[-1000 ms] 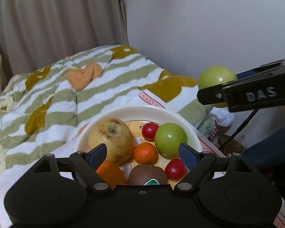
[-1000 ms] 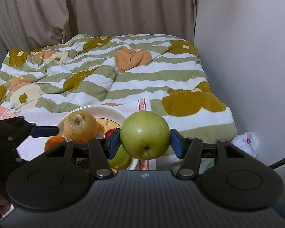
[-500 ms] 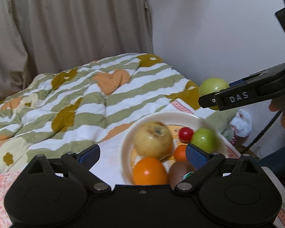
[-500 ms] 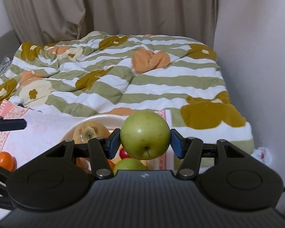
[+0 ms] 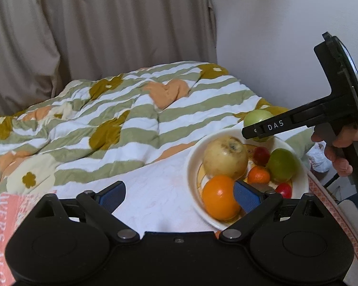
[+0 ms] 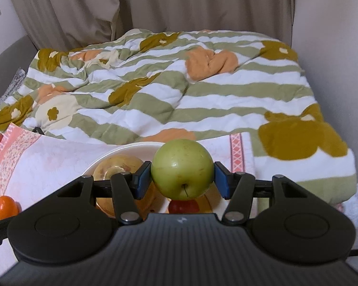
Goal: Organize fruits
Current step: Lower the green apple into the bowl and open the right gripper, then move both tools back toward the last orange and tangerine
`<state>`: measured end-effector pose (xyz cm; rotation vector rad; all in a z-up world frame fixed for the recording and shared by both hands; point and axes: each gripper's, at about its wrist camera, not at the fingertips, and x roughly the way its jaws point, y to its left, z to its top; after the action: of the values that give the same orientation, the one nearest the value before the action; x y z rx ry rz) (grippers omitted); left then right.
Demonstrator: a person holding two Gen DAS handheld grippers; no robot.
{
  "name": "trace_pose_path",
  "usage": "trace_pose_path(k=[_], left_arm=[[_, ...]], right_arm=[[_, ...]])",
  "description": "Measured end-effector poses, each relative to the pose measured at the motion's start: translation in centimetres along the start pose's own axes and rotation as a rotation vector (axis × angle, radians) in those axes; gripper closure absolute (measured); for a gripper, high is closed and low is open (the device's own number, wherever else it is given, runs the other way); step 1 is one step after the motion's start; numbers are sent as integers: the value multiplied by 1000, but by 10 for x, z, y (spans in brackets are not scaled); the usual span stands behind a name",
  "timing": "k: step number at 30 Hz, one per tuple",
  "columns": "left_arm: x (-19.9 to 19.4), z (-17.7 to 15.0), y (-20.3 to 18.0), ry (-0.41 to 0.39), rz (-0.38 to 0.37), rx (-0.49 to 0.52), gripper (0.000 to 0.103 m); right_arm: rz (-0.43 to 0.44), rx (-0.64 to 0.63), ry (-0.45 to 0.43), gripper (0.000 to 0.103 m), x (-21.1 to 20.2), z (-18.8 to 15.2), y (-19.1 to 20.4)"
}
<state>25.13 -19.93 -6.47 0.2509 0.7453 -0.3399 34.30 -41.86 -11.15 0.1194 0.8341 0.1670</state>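
— How are your hands set right now?

— Both claws tilt downward over the bed. My right claw is clamped on a green apple, pads pressed to its two sides, stem end turned toward me. It hangs just above the far rim of the white bowl. From my left side I can see my right hand wrapped round the handle.

— And the left?

— My left claw stands wide apart with nothing between its pads; the jaws have just been opening. It sits low over the pale cloth, with its right pad in front of the orange.

— What is in the bowl?

— A big yellow pear, the orange, a small tangerine, a second green apple and two red cherry tomatoes. Another small tangerine lies on the cloth outside the bowl.

— What changed over the last second?

— My left claw drew away to the left: it was over the fruit, now the bowl sits off to its right. My right claw came lower, bringing the apple down from above the bowl's level to the rim.
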Motion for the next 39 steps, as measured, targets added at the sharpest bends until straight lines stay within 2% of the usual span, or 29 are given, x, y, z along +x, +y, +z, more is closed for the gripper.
trace_pose_path(k=[6,7,10,11,17,25,30,39], left_arm=[[-3,-9,6,19,25,-15,4],[-4,-11,6,19,28,-15,4],[-9,-15,7,19,35,-23,4],[-10,-16,8,18,36,-27,4],[-29,-20,5,-7,57,-43,4],[-77,-29,-2,-85,100,-93,4],[-113,-40,-2,-125,122,-134,4],[-166,-65,4,-174,234,-186,1]], right_arm=[[15,58,-20,29,6,-3,-4],[26,67,-32,26,4,-3,-5],[6,79,-66,4,-4,-3,-4],[1,84,-75,1,-7,-3,-4],[-25,93,-100,0,-32,-2,-5],[-66,67,-156,0,-95,-8,8],[-45,18,-190,0,-137,-20,25],[3,-40,-214,0,-189,-44,63]])
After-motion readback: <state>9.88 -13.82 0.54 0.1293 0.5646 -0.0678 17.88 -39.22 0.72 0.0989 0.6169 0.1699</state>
